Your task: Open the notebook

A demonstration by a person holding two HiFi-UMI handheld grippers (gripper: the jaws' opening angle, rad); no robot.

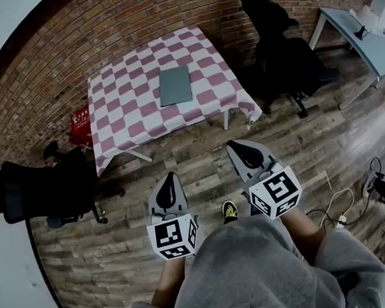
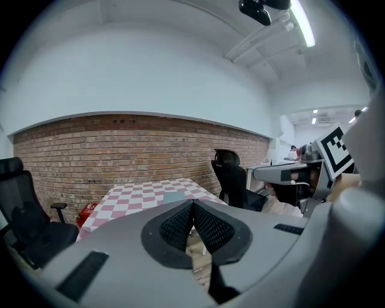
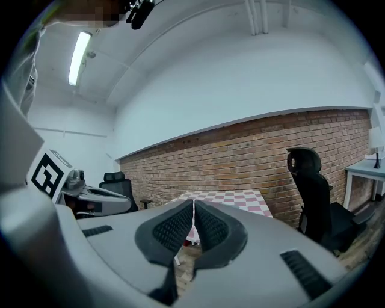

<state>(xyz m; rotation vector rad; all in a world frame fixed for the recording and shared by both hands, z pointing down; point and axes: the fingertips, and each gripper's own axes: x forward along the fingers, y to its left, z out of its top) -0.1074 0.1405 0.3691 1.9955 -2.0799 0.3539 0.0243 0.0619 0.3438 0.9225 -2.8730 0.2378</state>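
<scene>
Right gripper (image 3: 193,204) closed, unopened notebook (image 1: 175,85) seen overhead

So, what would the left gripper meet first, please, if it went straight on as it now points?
Probably the near edge of the checkered table, with only open floor before it; the left gripper is shut and empty. The notebook lies further back, though depth is unclear.

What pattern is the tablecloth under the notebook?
Pink-and-white checks on the tablecloth, clearest in the head view.
</scene>
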